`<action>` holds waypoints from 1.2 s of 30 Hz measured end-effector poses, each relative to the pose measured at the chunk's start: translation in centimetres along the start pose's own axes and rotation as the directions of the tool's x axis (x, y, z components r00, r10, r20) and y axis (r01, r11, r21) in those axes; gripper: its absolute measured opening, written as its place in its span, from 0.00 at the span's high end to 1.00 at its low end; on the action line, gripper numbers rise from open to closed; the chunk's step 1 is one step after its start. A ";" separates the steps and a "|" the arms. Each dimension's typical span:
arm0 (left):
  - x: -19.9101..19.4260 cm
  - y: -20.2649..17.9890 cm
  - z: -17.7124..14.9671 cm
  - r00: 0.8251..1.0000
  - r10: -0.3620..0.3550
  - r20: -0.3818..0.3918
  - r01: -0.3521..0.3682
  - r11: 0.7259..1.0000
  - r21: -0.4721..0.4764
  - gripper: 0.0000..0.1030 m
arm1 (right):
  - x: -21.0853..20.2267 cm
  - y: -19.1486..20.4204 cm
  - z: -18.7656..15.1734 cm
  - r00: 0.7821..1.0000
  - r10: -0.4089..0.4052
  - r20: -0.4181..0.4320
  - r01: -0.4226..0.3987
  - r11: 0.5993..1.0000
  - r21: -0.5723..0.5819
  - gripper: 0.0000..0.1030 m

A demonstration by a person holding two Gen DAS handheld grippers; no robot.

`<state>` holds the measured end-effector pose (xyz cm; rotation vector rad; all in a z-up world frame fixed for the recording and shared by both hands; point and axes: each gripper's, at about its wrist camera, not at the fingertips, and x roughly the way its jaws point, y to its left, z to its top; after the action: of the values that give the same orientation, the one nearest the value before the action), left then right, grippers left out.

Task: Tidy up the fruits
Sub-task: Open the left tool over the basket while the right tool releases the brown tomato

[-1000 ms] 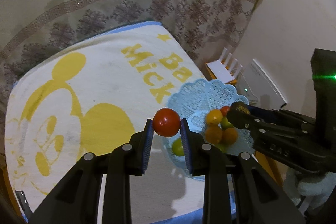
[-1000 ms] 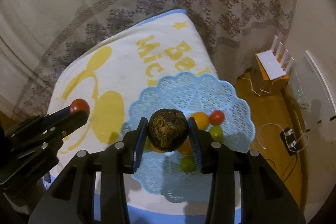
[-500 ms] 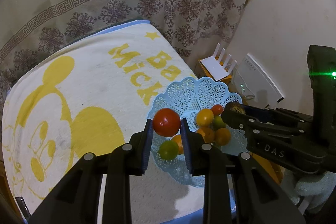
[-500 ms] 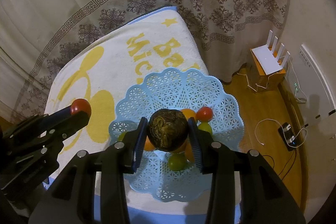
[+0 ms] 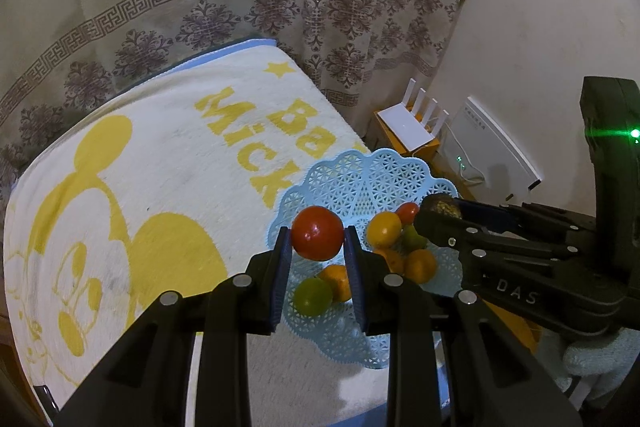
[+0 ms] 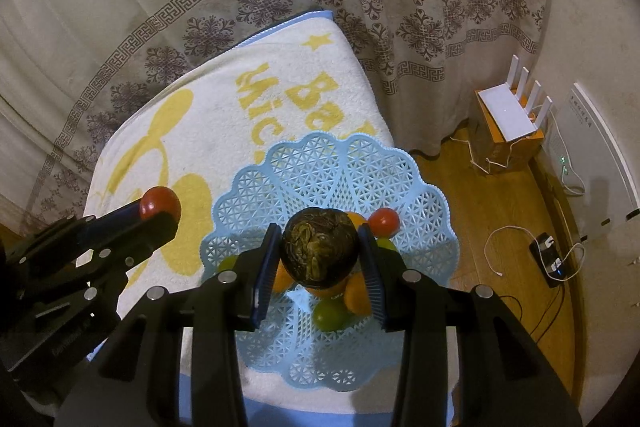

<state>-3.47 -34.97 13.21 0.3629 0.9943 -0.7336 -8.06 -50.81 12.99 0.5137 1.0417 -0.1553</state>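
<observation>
The towel [image 5: 160, 163], printed with a yellow cartoon mouse, covers the work surface at left and carries no loose fruit in either view. The left gripper [image 5: 317, 247] is clenched on a red tomato [image 5: 317, 233], held in the air above the near-left rim of the blue basket [image 5: 360, 171]. The basket sits on the towel's right edge and contains several small orange, green and red fruits [image 5: 400, 251]. The right gripper [image 6: 319, 255] grasps a dark mottled round fruit [image 6: 319, 247], possibly a passion fruit, suspended over the basket centre.

Step in hand: transport of two fruits to the basket, deposit not yet done. The next move likely calls for lowering each gripper close to the basket floor before release, one at a time, so neither fruit rolls off the shallow lattice rim or strikes the other gripper.
</observation>
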 end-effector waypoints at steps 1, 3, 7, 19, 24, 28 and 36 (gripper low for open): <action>0.1 0.0 0.1 1.000 -0.001 -0.001 0.001 1.000 0.002 0.74 | 0.1 -0.1 0.0 1.000 0.000 -0.001 0.000 1.000 0.001 0.61; 0.2 -0.1 0.2 1.000 -0.003 -0.003 0.003 1.000 0.005 0.74 | 0.2 -0.1 0.1 1.000 -0.001 -0.003 0.001 1.000 0.002 0.61; 0.3 0.0 0.3 1.000 -0.008 -0.006 0.008 1.000 0.008 0.73 | 0.5 -0.1 0.2 1.000 -0.006 -0.005 0.006 1.000 0.005 0.61; 0.3 0.7 0.4 1.000 -0.001 -0.012 0.001 1.000 -0.014 0.39 | 0.2 -0.5 0.4 0.998 -0.061 0.009 0.061 0.997 0.049 0.59; -0.1 1.0 0.2 1.000 0.004 -0.003 -0.004 1.000 -0.018 0.38 | 0.1 -0.5 0.4 0.998 -0.062 0.009 0.062 0.997 0.052 0.59; -0.4 1.1 0.0 1.000 0.008 0.002 -0.008 1.000 -0.021 0.38 | 0.0 -0.5 0.4 0.998 -0.063 0.011 0.062 0.997 0.052 0.58; -1.3 1.2 -0.3 0.999 0.029 0.019 -0.029 0.999 -0.021 0.30 | -1.0 -0.4 -0.3 0.997 -0.072 0.034 0.069 0.995 0.066 0.38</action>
<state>-3.30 -33.46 14.13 0.3505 0.9759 -0.6989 -8.91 -51.16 13.56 0.5317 1.0226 -0.2608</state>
